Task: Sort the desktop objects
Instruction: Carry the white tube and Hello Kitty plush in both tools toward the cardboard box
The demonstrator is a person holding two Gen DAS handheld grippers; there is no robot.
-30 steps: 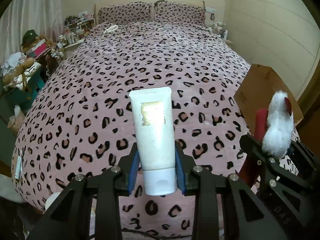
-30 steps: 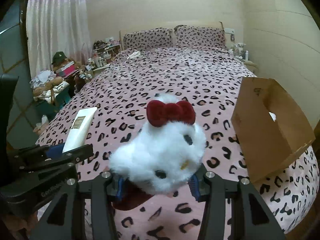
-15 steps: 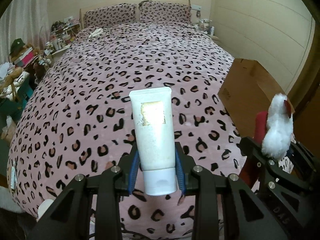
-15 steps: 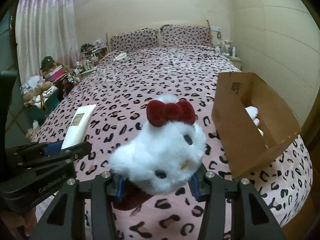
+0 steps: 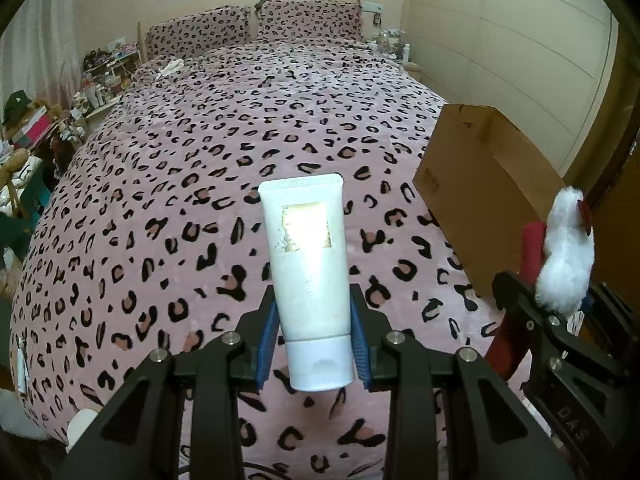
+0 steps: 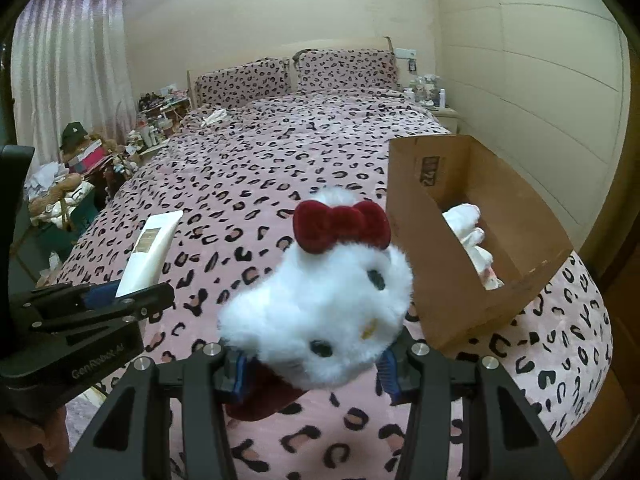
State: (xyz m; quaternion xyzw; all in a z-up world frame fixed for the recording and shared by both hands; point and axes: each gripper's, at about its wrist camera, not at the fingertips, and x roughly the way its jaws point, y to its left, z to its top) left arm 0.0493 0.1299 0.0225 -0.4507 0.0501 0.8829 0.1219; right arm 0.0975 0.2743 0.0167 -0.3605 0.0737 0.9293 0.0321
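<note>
Bed point(image 6: 280, 152) w/ leopard-print cover is mostly bare, so sorting looks well along. Cardboard box point(image 6: 424, 264) sits open at its right edge, some white soft item already inside. Left to do, I'd judge: two things not yet dropped in. Plush cat point(image 6: 320, 312) w/ red bow, pinched by right gripper point(image 6: 316, 364) jaws, hangs just left of the box. Cream tube point(image 5: 308, 280), cap down, clamped tight in left gripper point(image 5: 312, 344) jaws, further from box, over the bed.
</note>
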